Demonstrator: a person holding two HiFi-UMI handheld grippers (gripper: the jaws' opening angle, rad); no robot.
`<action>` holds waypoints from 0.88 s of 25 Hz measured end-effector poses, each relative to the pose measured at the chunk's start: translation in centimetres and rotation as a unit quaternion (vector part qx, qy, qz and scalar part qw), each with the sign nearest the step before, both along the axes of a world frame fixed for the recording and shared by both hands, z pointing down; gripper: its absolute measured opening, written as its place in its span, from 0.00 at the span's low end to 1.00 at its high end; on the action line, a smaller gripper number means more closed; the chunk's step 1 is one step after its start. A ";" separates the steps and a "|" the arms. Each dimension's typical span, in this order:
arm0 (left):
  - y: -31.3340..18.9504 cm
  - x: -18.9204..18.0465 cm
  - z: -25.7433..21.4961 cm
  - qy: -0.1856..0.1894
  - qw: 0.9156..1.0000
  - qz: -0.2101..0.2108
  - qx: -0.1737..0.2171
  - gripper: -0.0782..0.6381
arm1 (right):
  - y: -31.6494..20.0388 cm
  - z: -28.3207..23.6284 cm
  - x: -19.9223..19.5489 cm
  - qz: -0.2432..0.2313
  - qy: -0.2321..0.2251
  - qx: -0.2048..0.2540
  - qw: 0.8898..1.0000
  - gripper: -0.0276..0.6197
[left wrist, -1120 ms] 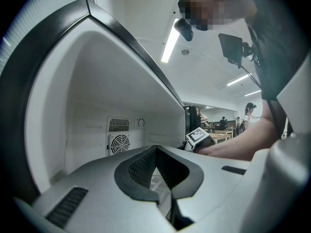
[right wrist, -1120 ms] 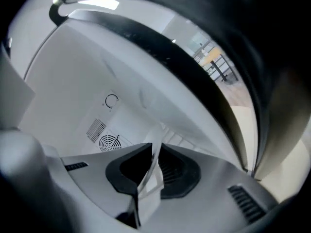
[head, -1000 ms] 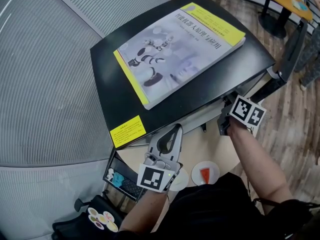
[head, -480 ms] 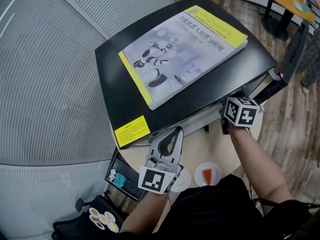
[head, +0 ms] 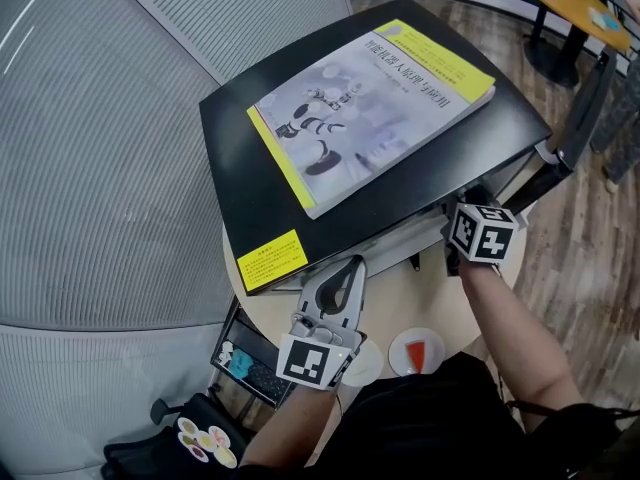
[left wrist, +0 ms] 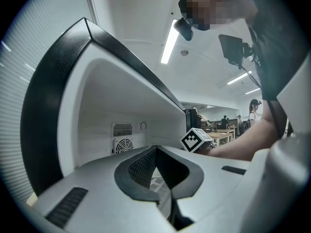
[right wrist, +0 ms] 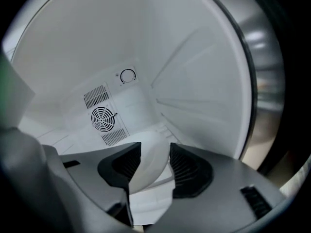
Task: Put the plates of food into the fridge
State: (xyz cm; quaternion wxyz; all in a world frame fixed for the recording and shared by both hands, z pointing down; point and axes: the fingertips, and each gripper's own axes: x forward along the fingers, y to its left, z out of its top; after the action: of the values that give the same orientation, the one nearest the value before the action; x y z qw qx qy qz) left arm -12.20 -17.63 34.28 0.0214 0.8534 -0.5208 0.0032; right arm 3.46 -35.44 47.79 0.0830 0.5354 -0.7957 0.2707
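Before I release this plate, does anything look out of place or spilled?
Nothing spilled or damaged. The one oddity: a large book lies on top of the fridge, slightly askew to its edges. The right hand-held gripper holds the white plate inside the fridge.

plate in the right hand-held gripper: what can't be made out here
- Food on the plate in the right hand-held gripper: the right gripper view shows only its bare white rim; in the head view the fridge top hides it.
- Food on the second plate: head view, mostly covered by the left hand-held gripper.
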 end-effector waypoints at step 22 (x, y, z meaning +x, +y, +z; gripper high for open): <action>2.3 0.7 -2.0 -0.013 1.000 -0.003 0.021 0.11 | 4.4 -5.5 0.5 -0.052 0.023 0.114 0.992 0.30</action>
State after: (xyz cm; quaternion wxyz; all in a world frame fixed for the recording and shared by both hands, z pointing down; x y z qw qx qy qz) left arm -11.53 -15.34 32.27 -0.0032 0.8519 -0.5237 0.0039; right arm 3.93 -31.07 42.32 0.0536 0.5053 -0.8460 0.1616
